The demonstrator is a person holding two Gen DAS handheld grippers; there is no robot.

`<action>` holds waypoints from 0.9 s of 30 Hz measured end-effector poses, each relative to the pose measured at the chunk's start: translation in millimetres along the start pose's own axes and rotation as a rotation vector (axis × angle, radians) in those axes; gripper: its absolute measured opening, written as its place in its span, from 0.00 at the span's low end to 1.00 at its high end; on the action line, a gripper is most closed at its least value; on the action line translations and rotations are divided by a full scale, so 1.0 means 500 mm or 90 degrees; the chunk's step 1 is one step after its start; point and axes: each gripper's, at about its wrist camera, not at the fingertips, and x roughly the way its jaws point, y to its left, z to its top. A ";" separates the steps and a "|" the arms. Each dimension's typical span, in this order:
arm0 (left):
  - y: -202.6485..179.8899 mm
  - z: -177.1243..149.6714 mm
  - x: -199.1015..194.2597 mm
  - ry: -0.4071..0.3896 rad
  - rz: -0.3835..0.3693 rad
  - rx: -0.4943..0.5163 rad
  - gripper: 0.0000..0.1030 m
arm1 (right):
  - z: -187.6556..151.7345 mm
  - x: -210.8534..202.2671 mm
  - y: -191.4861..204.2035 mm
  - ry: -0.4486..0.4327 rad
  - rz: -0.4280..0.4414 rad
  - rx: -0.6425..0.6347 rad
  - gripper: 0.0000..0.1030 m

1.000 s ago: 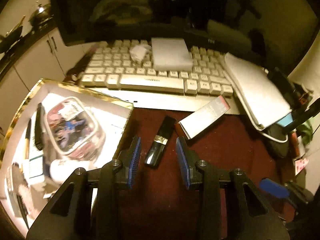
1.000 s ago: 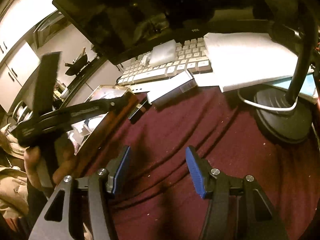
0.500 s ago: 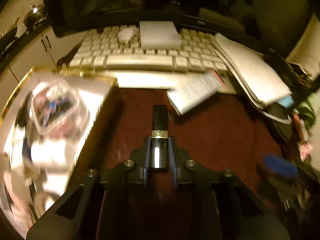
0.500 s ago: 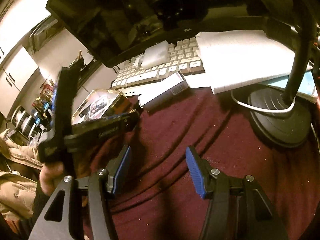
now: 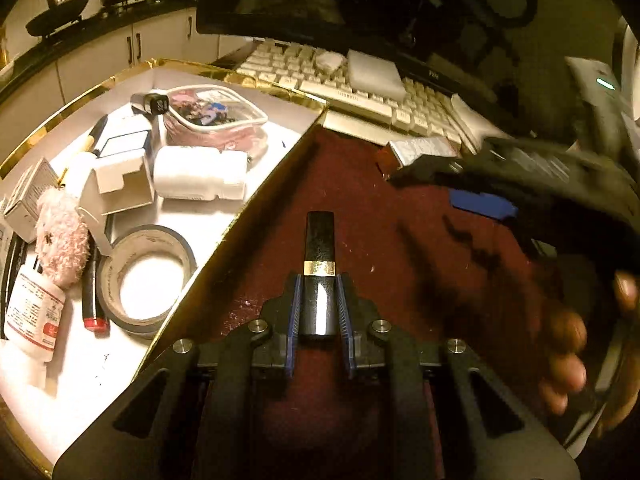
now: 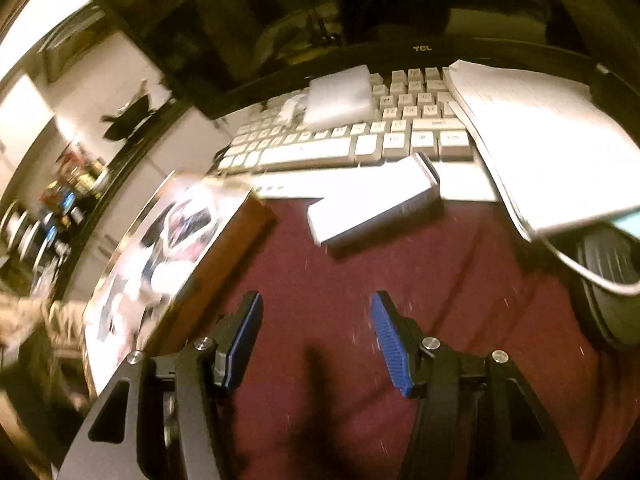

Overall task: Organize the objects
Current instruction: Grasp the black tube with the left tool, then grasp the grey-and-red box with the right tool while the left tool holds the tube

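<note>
Lipstick tube (image 5: 319, 276), black with a gold band, sits pinched between the 2 blue pads of the left gripper (image 5: 319, 312), its long axis running straight forward along the fingers and its far end jutting out over the maroon cloth (image 5: 384, 264). The gold-rimmed tray (image 5: 240, 216) lies to the left of the tube, just beside it and crowded with clutter, so the drop likely calls for a leftward swing. The right gripper (image 6: 316, 336) hovers with its fingers spread and holding nothing, facing the white box (image 6: 372, 204) near the keyboard (image 6: 340, 148).

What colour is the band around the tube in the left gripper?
Gold, on a black tube; clearest in the left wrist view.
</note>
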 end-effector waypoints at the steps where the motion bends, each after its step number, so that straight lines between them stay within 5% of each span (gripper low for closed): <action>1: 0.001 -0.003 -0.006 -0.006 -0.003 0.001 0.16 | 0.014 0.009 -0.002 0.005 -0.022 0.025 0.55; 14: 0.009 -0.004 -0.023 -0.037 -0.027 -0.007 0.16 | 0.114 0.085 -0.012 0.001 -0.183 0.135 0.55; 20: 0.022 -0.003 -0.021 -0.031 -0.038 -0.027 0.16 | 0.099 0.077 -0.009 -0.003 -0.193 0.092 0.58; 27: 0.010 -0.003 -0.017 -0.035 -0.018 -0.014 0.16 | 0.109 0.091 -0.031 0.020 -0.137 0.118 0.57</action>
